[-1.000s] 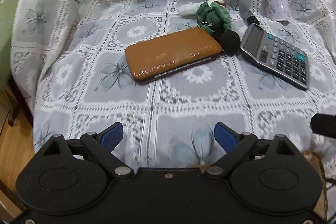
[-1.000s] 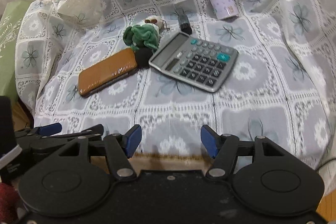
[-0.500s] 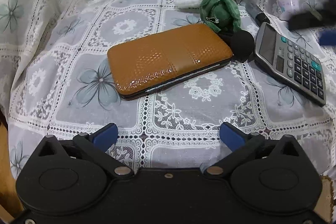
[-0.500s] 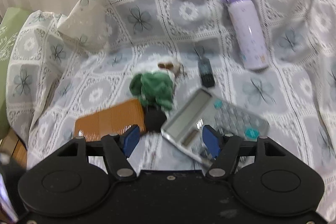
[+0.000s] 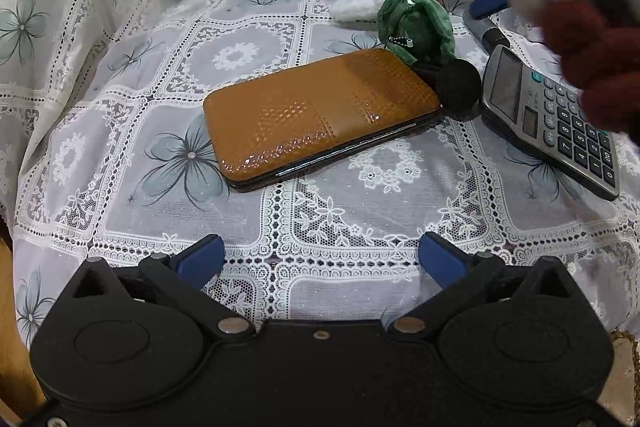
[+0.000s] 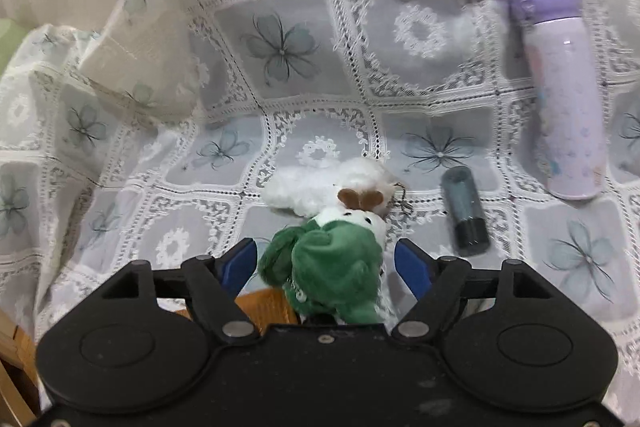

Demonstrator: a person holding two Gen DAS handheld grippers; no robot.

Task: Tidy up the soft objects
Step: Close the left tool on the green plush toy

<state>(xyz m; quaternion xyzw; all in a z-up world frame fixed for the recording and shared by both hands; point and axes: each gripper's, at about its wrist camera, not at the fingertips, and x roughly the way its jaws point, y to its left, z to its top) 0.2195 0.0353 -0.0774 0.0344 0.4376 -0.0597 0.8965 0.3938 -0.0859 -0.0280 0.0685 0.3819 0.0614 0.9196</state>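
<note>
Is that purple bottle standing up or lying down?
Lying down. The purple bottle rests lengthwise on the lace cloth, its cap end farthest from the camera.

Glossy textured wallet [image 5: 320, 115], fuzzy plush toy [image 6: 332, 267], lace tablecloth [image 5: 360, 219].

A brown wallet [image 5: 320, 115] lies flat on the lace cloth [image 5: 328, 227], a grey calculator [image 5: 548, 119] to its right. Farther back lie a lilac bottle [image 6: 560, 87] (on its side) and a dark tube [image 6: 466, 211].
</note>
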